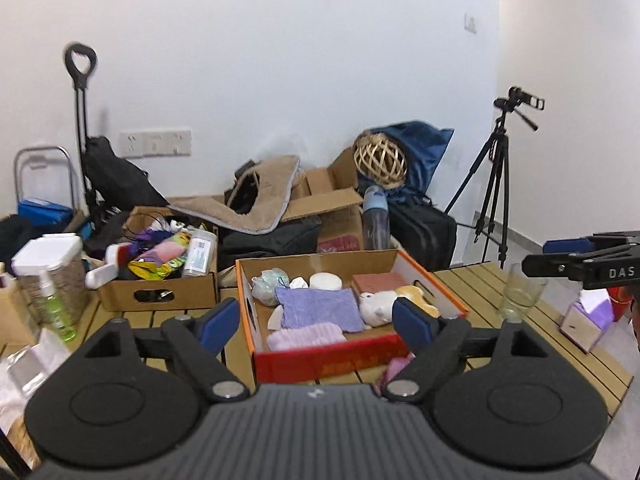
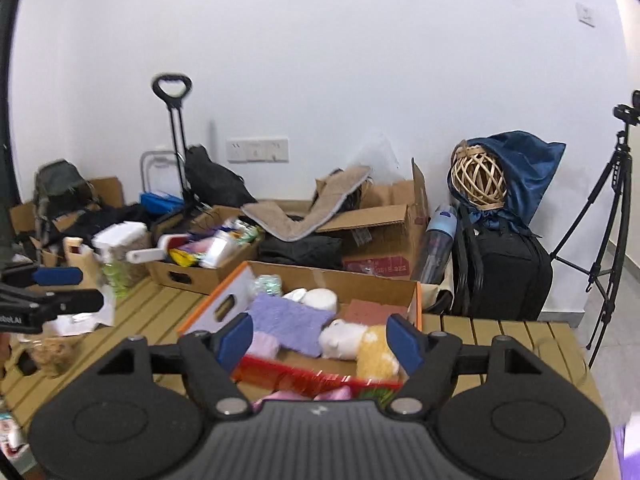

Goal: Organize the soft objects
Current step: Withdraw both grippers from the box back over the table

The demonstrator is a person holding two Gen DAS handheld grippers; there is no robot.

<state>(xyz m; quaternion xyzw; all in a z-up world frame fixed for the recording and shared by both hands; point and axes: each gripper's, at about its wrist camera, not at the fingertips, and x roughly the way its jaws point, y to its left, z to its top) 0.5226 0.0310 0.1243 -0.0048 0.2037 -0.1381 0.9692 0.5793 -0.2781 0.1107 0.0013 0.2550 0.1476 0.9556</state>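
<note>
An orange-edged cardboard tray (image 1: 320,360) (image 2: 416,304) on the slatted wooden table holds soft things: a purple cloth (image 1: 316,308) (image 2: 288,320), a pink knitted piece (image 1: 304,336) (image 2: 264,344), a white and yellow plush toy (image 1: 380,304) (image 2: 360,344), a pale mesh sponge (image 1: 268,284) and a red-brown pad (image 1: 378,282). A pink soft item (image 1: 394,368) (image 2: 332,394) lies in front of the tray. My left gripper (image 1: 316,324) is open and empty, held in front of the tray. My right gripper (image 2: 320,340) is open and empty, near the tray's front edge.
A cardboard box (image 1: 160,292) (image 2: 192,272) of mixed items stands left of the tray. A drinking glass (image 1: 520,292) and a purple tissue box (image 1: 588,320) stand at the right. A green spray bottle (image 1: 56,312) and wicker container (image 1: 48,276) are at the left. A tripod (image 1: 496,184) stands beyond.
</note>
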